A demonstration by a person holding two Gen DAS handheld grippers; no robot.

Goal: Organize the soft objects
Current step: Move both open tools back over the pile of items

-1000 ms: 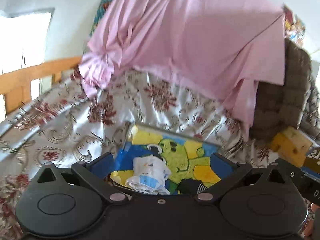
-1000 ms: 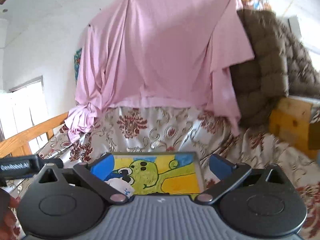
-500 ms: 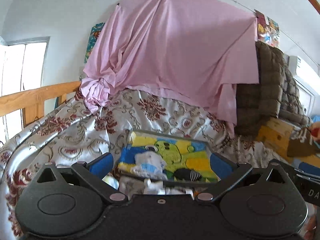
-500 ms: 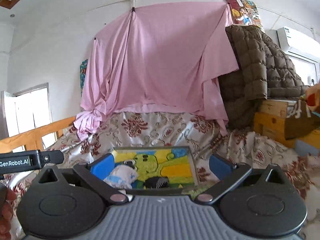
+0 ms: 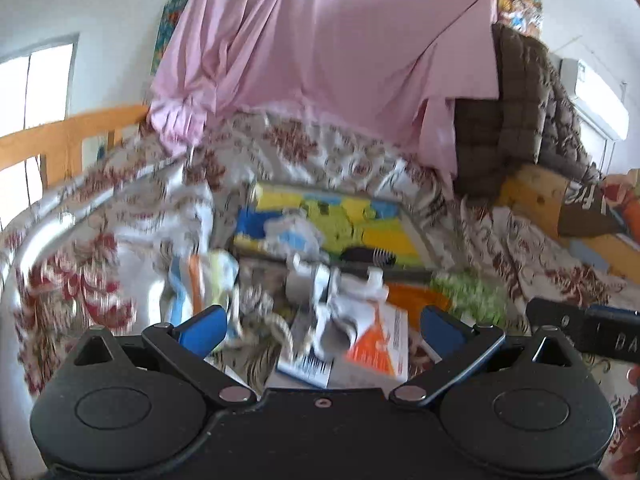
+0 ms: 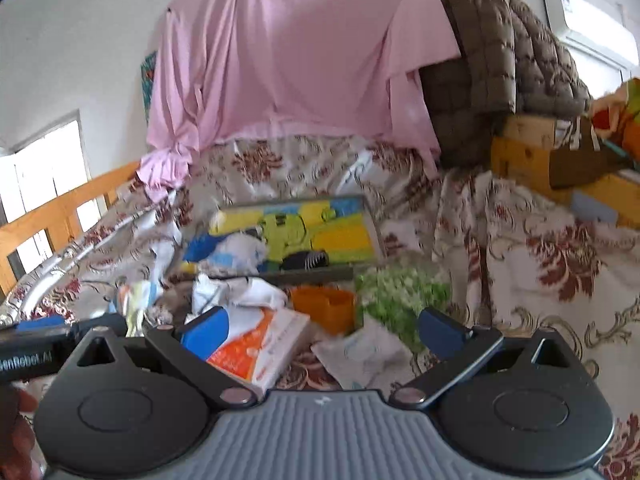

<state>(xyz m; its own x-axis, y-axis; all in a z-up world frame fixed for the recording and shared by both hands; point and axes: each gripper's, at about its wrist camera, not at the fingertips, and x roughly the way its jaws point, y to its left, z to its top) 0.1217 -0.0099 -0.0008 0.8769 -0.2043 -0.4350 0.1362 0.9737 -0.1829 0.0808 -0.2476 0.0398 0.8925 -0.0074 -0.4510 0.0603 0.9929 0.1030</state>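
Soft items (image 6: 236, 294) lie loose before the tray (image 6: 362, 232), two already inside; both tools (image 5: 320, 326) (image 6: 320, 326) gape, empty.

Cup (image 6: 323, 307) left of fluffy cloth (image 6: 400, 292), behind box (image 6: 256, 344)

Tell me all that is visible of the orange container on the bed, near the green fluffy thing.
The orange container looks like smooth plastic, boxy with rounded corners, standing upright with its open top up. It sits on the flowered bedcover, in front of the colourful tray. The green fluffy cloth lies against its right side, and a white and orange box lies just to its left. Neither gripper touches it. Its inside is not visible.
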